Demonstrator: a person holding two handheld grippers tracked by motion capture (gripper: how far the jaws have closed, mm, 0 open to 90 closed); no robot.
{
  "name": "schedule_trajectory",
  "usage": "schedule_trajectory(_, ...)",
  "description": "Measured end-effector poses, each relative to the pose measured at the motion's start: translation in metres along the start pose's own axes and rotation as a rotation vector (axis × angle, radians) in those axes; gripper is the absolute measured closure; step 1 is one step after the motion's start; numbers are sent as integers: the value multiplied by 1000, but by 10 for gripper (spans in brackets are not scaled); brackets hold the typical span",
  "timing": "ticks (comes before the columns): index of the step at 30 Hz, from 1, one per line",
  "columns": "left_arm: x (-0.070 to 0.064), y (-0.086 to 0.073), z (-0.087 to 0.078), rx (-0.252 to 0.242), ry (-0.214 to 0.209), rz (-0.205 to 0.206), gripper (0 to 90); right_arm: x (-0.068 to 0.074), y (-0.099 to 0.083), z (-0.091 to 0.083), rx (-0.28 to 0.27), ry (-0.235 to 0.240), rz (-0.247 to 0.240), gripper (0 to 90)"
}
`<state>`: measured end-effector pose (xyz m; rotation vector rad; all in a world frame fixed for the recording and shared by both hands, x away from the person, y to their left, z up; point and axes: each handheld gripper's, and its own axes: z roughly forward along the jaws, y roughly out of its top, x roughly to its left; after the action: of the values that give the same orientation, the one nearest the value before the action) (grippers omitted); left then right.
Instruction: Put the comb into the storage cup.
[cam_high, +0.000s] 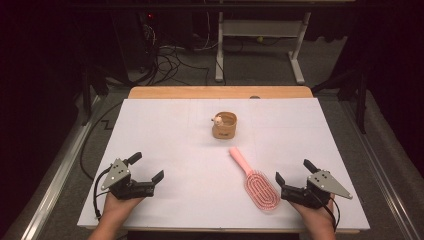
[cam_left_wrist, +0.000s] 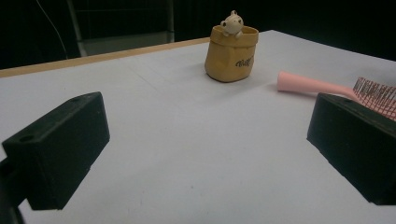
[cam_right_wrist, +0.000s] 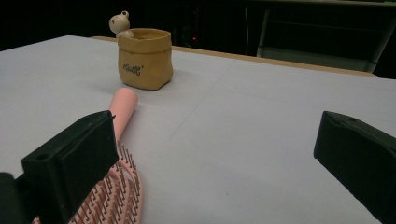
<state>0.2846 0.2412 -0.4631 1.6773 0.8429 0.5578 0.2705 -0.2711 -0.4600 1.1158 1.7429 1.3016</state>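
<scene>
A tan sack-shaped pot (cam_high: 224, 125) (cam_left_wrist: 230, 53) (cam_right_wrist: 144, 59) with a small bear figure on its rim stands upright past the middle of the white table. A pink hairbrush (cam_high: 256, 181) (cam_left_wrist: 336, 88) (cam_right_wrist: 116, 154) lies bristles up in front of it, handle toward the pot. My left gripper (cam_high: 146, 168) (cam_left_wrist: 205, 149) rests open near the front left, empty. My right gripper (cam_high: 294, 171) (cam_right_wrist: 215, 163) is open at the front right, just right of the brush head, holding nothing.
The white sheet (cam_high: 170, 145) covers a wooden tabletop whose far edge (cam_high: 220, 92) shows. Beyond it are cables (cam_high: 165, 60) on the floor and a white desk frame (cam_high: 260, 35). Dark surroundings flank both sides.
</scene>
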Motion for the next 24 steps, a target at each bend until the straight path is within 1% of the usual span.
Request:
schedule_trajectory(6,-1,0,0,-3,3,8,0,2,0,1,7,6,-14,4)
schedule_trajectory(9,0,0,0,2,-5,-5,0,3,1,1,9,7,-16,4)
schedule_trajectory(11,-1,0,0,-3,-5,-1,1,3,1,1,14,8,-18,4)
schedule_trajectory(14,-1,0,0,-2,-6,3,1,3,1,2,28,10,-22,4)
schedule_trajectory(16,-2,0,0,-5,-9,5,1,5,1,3,57,5,-39,4)
schedule_trajectory(17,-2,0,0,-5,-9,5,0,5,1,3,57,5,-39,4)
schedule_trajectory(19,-3,0,0,-5,-5,16,0,5,1,5,81,2,-42,4)
schedule_trajectory(24,-2,-1,1,1,-6,12,0,4,1,4,95,-6,-37,4)
